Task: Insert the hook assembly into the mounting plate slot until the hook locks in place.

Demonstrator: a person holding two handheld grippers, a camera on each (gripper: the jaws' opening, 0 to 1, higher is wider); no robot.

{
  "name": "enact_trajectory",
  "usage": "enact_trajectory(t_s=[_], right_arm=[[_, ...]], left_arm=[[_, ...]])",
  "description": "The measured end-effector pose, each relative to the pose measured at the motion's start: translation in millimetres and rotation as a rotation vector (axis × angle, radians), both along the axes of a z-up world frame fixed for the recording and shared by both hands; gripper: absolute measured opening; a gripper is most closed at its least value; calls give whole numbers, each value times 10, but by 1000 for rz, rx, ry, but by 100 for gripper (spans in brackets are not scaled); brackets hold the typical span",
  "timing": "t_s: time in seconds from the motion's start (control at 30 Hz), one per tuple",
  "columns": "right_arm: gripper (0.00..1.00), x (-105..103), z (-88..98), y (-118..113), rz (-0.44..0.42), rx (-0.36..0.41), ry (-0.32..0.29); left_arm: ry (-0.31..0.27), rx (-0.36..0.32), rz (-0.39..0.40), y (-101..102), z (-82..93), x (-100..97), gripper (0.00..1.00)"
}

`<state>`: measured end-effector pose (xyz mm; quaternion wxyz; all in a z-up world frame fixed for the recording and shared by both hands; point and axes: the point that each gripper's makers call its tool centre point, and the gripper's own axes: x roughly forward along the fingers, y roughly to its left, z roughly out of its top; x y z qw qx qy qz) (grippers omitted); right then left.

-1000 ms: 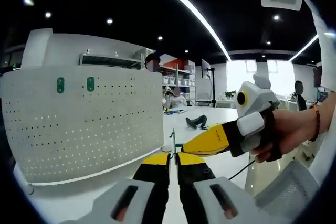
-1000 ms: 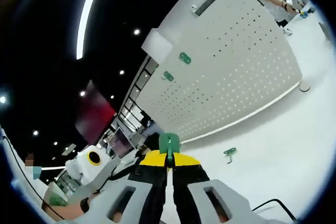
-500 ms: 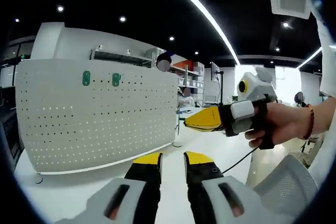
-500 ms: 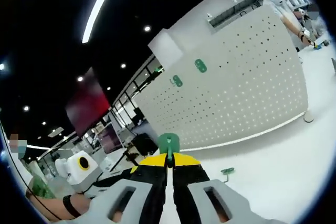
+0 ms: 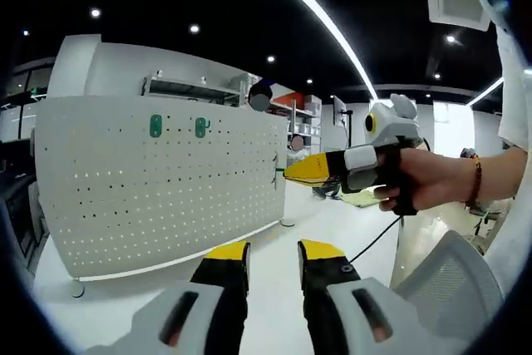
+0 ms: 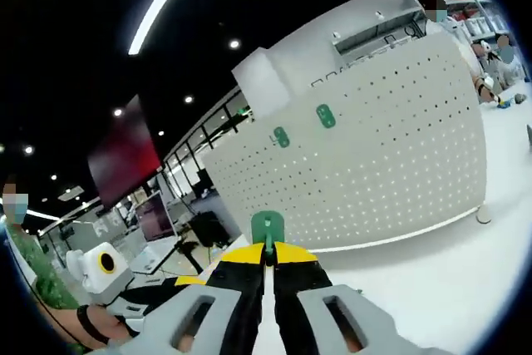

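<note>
The white perforated mounting plate stands upright on the table, with two green hooks seated near its top. Low in the left gripper view, my left gripper is open with nothing between its yellow jaws. From the right of that view comes my right gripper, held by a hand, with its tip close to the plate's right edge. In the right gripper view my right gripper is shut on a green hook assembly and faces the plate and its two hooks.
A white table carries the plate on small round feet. A grey chair back stands at the lower right. People sit at desks behind the plate. The left gripper and a hand appear at the right gripper view's lower left.
My left gripper's jaws have gone from nearly shut to open. The right gripper has risen with the green hook and moved left, closer to the plate's right edge.
</note>
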<state>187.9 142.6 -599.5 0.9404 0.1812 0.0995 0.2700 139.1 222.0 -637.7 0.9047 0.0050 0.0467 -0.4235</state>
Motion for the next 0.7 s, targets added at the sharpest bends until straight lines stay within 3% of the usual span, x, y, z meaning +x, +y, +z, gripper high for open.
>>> enact_trajectory(t_s=[0.07, 0.23, 0.37, 0.5, 0.57, 0.7], right_arm=[[1, 26, 36, 24, -6, -14, -19], [1, 109, 99, 32, -38, -40, -41], [1, 203, 162, 76, -64, -103, -68], [1, 281, 295, 125, -84, -104, -98], [1, 350, 332, 104, -109, -168, -125], [1, 444, 430, 125, -125, -161, -143]], left_arm=[[11, 1, -7, 38, 13, -2, 28], [-28, 3, -1, 140, 101, -15, 30], [-39, 8, 8, 222, 133, -30, 36], [-40, 10, 25, 310, 126, -31, 37], [-34, 5, 35, 358, 121, -26, 40], [-49, 10, 52, 437, 117, -16, 43]])
